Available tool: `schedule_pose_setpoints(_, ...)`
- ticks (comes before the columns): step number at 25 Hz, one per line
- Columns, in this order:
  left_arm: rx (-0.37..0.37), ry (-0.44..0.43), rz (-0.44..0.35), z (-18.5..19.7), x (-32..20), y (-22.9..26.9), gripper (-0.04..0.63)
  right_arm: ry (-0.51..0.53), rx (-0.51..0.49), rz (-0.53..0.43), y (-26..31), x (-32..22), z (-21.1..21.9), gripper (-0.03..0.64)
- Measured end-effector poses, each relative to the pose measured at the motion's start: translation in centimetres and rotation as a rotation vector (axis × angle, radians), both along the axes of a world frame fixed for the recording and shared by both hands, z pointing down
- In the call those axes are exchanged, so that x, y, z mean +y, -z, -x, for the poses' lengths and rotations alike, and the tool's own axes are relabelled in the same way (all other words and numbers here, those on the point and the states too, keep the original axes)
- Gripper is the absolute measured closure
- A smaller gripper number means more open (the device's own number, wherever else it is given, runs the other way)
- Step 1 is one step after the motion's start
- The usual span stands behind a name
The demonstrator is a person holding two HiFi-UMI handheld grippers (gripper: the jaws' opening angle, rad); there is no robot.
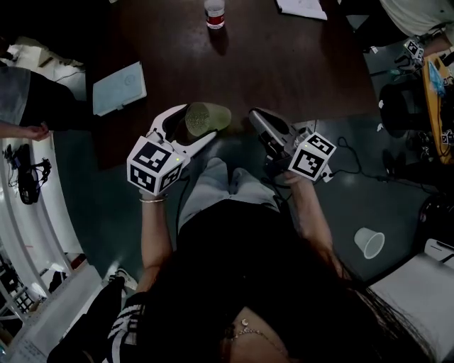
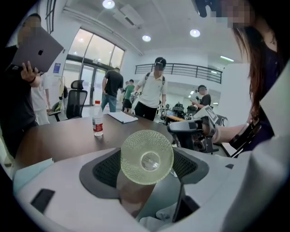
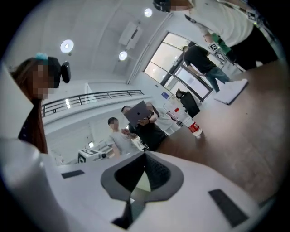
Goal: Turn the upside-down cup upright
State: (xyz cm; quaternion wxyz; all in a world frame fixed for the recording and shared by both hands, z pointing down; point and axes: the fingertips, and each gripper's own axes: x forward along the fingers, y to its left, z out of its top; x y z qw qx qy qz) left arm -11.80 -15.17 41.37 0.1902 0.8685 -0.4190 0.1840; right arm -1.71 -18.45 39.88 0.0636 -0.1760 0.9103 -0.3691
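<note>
A pale green, textured cup (image 1: 208, 118) lies on its side between the jaws of my left gripper (image 1: 193, 126), held over the near edge of the dark table (image 1: 284, 71). In the left gripper view one round end of the cup (image 2: 146, 157) faces the camera, and the black pads press on it from both sides. My right gripper (image 1: 262, 125) hovers just right of the cup. In the right gripper view its jaws (image 3: 145, 171) meet with nothing between them.
A water bottle with a red label (image 1: 215, 13) stands at the table's far edge, papers (image 1: 301, 7) lie to its right, and a light notebook (image 1: 118, 87) lies at the left. A clear plastic cup (image 1: 369, 242) lies on the floor at right. Several people stand beyond the table.
</note>
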Motion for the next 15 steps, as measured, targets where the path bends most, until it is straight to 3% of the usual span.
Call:
schedule_pose_setpoints(6,-0.176,-0.036,0.041,-0.2,-0.9,-2.6,0.232,0.038,0.156,-0.11,-1.0,0.9,0.1,0.6)
schedule_pose_setpoints(15,-0.337,-0.108,0.107,-1.1,-1.4,-6.6,0.232,0.042,0.171,-0.079,-2.0,1.4,-1.1,0.6)
